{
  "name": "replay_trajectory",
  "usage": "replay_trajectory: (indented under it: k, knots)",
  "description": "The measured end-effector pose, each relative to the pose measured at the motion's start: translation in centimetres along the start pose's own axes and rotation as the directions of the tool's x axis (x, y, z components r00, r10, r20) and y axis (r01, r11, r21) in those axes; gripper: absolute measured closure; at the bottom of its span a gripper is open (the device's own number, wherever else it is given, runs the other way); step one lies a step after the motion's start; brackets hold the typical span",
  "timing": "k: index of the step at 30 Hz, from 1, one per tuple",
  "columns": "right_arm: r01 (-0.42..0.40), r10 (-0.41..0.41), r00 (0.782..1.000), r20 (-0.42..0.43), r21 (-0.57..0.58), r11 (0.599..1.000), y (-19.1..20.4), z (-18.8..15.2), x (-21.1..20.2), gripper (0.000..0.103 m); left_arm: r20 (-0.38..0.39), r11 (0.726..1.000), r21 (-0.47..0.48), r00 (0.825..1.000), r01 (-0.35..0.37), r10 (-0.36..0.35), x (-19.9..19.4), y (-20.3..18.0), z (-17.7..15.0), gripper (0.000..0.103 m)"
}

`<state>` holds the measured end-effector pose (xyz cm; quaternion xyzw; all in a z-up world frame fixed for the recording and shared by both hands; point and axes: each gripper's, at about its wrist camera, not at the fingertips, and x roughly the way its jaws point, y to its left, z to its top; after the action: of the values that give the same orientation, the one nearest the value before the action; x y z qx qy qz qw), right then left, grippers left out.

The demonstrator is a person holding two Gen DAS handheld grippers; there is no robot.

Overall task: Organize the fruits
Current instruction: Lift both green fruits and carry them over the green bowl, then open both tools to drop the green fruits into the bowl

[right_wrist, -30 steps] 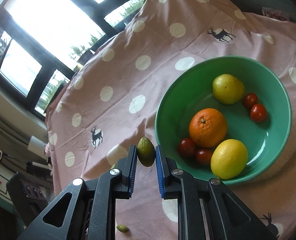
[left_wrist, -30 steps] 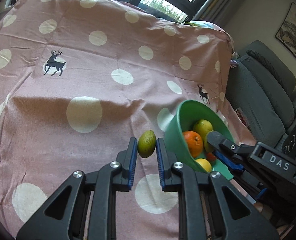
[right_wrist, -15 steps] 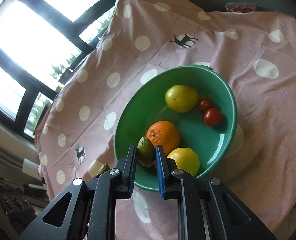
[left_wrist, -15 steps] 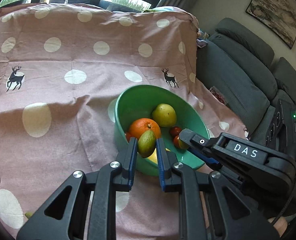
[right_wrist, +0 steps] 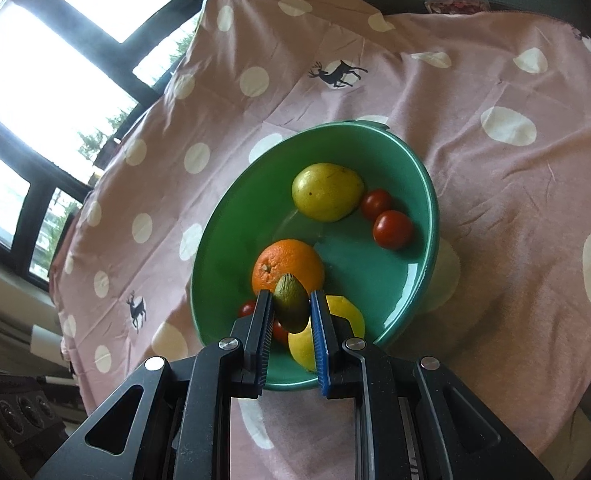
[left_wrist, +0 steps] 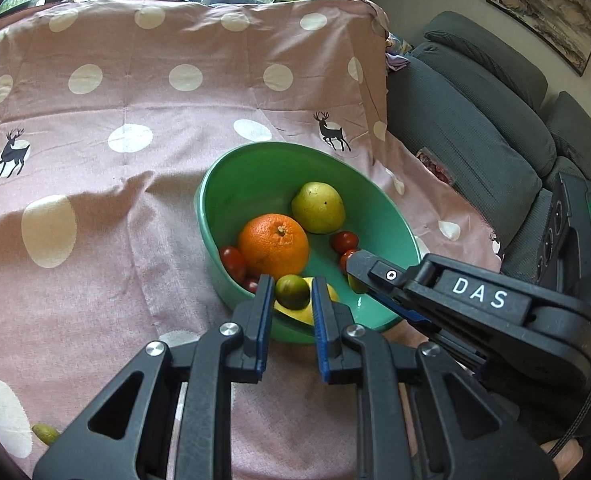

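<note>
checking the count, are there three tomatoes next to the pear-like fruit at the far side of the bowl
No, only two red tomatoes sit beside the yellow-green fruit in the green bowl.

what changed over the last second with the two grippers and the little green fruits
Both grippers carried their small green fruits from over the cloth to above the near side of the green bowl. The left gripper has widened slightly around its fruit; the right gripper stays shut on its fruit. The orange, lemons and tomatoes in the bowl have not moved.
</note>
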<state>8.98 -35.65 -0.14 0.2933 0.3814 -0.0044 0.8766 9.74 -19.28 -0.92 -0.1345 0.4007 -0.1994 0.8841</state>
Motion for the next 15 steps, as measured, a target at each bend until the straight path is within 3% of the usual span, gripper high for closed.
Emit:
replay_trajectory:
  k: [2,4,6,7,9,11,15]
  knots:
    - [0.006,-0.006,1.0,-0.001,0.003,1.0,-0.2,0.0,0.1,0.085,0.002,1.0,-0.003,1.0,-0.002,0.002,0.0,-0.1,0.0,0.083]
    - [0.007,-0.007,1.0,-0.002,0.002,1.0,-0.2,0.1,0.1,0.085,0.002,1.0,-0.009,1.0,-0.002,0.002,-0.1,-0.1,0.1,0.073]
    - [0.009,-0.009,1.0,-0.009,0.008,1.0,-0.3,0.1,0.0,0.085,0.001,1.0,-0.01,1.0,-0.001,0.001,-0.5,-0.1,0.1,0.054]
    - [0.005,-0.005,1.0,-0.009,0.016,1.0,-0.3,0.2,-0.1,0.083,0.005,1.0,-0.01,1.0,-0.001,0.001,-0.9,0.0,0.1,0.052]
    - [-0.007,0.007,1.0,-0.001,0.01,1.0,-0.1,0.1,-0.6,0.078,0.026,1.0,-0.017,1.0,-0.009,0.01,-2.0,0.3,0.0,0.046]
    - [-0.016,0.016,1.0,0.009,-0.018,1.0,0.2,0.0,-1.1,0.064,0.045,0.999,-0.035,0.999,-0.027,0.028,-3.3,0.8,-0.3,0.04]
    - [-0.026,0.029,0.999,0.035,-0.071,0.997,1.3,-0.8,-2.5,0.058,0.082,0.993,-0.095,0.994,-0.07,0.078,-6.4,2.7,-1.2,0.035]
